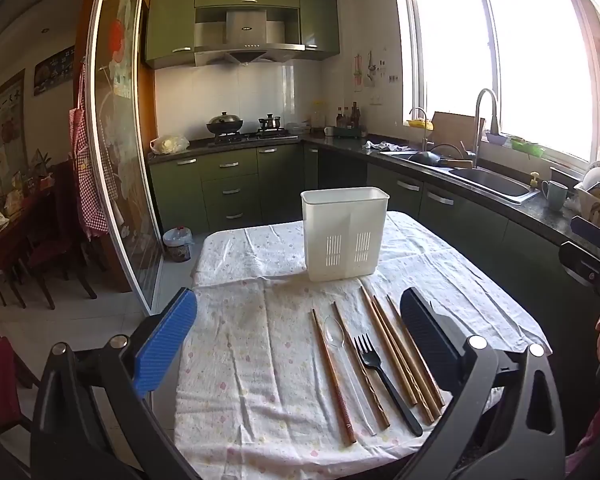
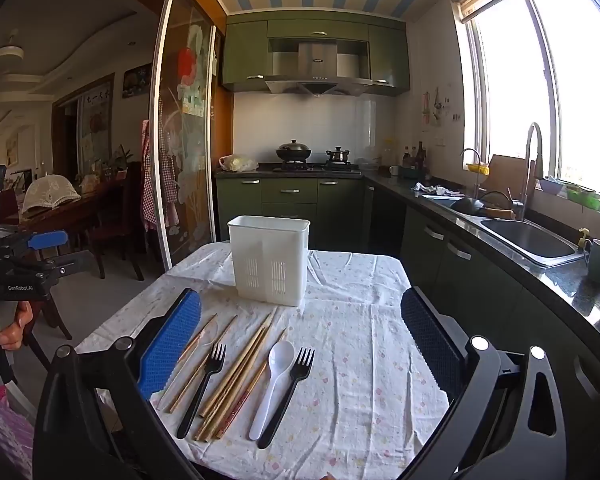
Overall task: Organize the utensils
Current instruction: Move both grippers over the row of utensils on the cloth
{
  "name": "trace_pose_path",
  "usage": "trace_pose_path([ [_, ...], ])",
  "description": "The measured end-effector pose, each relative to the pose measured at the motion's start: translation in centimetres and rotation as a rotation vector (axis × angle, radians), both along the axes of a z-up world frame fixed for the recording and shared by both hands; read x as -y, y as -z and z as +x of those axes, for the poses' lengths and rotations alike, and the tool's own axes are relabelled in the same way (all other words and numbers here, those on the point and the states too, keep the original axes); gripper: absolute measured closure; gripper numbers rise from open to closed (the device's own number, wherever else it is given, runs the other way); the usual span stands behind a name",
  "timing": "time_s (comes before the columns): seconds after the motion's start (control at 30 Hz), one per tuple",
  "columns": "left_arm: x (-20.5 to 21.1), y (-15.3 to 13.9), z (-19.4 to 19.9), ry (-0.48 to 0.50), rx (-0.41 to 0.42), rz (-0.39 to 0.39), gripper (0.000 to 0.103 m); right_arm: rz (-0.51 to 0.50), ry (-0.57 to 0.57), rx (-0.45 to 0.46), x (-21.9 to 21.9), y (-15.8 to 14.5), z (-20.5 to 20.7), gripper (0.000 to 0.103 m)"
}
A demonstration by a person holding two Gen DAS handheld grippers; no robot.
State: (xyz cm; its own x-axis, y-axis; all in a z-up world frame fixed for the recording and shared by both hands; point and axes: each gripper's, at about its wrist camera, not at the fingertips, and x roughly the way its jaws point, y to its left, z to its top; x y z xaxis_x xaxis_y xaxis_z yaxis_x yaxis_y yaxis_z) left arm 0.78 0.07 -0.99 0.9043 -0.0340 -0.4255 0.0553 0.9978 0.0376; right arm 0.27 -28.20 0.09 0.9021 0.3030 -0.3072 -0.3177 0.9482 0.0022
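Observation:
A white plastic utensil holder stands upright at the far side of the cloth-covered table; it also shows in the right wrist view. Several wooden chopsticks, a clear spoon and a black fork lie in a row on the cloth. The right wrist view shows the chopsticks, two black forks and a white spoon. My left gripper is open and empty above the utensils. My right gripper is open and empty above them.
A dark counter with a sink and a mug runs along the right. A stove with a wok is at the back. A glass sliding door and dining chairs are to the left.

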Motion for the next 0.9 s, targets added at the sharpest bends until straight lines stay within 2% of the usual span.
trace_pose_path([
  [0.7,0.6,0.0,0.2,0.016,-0.010,0.019,0.006,0.008,0.000,0.007,0.0,0.0,0.0,0.004],
  [0.9,1.2,0.5,1.0,0.039,-0.044,0.017,0.006,0.007,-0.001,-0.006,0.2,0.2,0.1,0.004],
])
